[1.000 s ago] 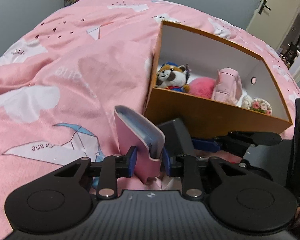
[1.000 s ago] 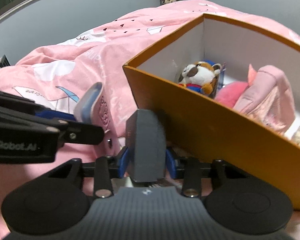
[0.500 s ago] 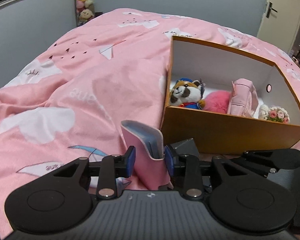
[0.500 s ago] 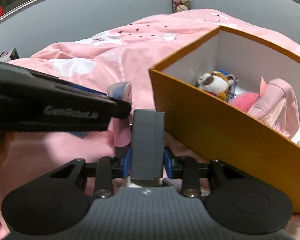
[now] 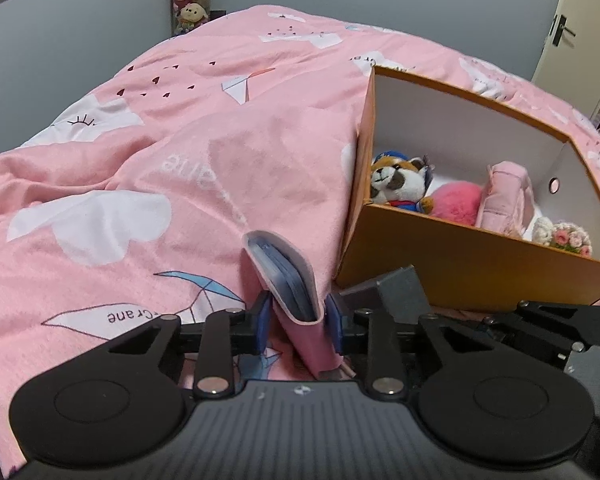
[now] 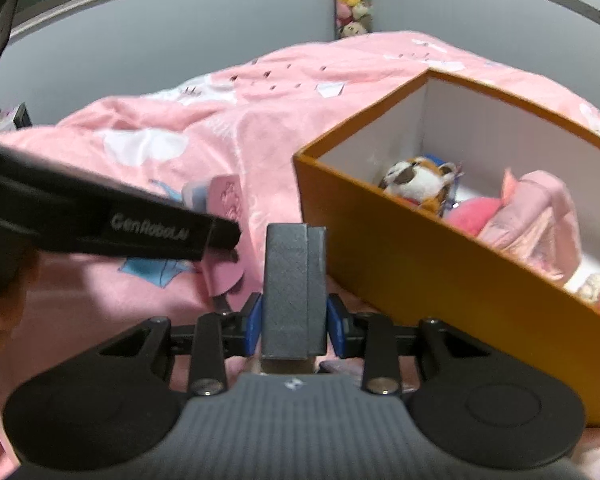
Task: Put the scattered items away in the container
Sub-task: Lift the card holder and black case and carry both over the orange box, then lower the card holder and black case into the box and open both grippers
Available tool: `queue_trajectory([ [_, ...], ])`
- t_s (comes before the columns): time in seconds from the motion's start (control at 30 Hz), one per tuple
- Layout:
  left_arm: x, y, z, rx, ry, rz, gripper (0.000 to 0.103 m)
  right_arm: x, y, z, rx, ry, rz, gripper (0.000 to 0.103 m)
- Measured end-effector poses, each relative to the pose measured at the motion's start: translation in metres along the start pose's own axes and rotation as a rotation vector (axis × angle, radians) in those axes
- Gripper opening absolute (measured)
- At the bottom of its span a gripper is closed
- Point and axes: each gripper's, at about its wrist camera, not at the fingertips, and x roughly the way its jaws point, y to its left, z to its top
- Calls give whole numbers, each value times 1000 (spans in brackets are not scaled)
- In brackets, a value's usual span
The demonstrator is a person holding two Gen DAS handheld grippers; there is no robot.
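Softly padded pink pouch [image 5: 296, 300]; boxy grey block [image 6: 294, 292]; cardboard box [image 5: 460, 264].

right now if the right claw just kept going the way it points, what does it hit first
Most likely the pink bedspread just left of the orange box; the grey case it grips would touch first. Depth is unclear, so it might clip the box's near corner.

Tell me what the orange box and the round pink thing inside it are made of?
The orange box looks like stiff cardboard: thin straight walls, matte orange outside, plain white inside. The round pink thing seems to be fluffy plush or fake fur, since its edge looks fuzzy.
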Motion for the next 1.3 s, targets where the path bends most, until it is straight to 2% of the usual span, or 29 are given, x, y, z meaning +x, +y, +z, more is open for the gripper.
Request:
queue_trajectory([
  [0.23,-23,-12,0,19,-73,-82,23,-37,-10,4,51,-94,-42,36],
  [0.5,-55,-29,9,49,-165,-147,22,-84,-30,11,157,-203,-47,36],
  [0.87,-73,-43,34,73,-233,-249,21,-120,-58,35,233,-329,-81,36],
  [1.07,-73,-50,61,79,-285,-291,21,-131,-84,50,287,-400,-151,36],
  [1.3,-43,-68,91,74,-276,-378,21,-122,-127,55,326,-398,-306,36],
])
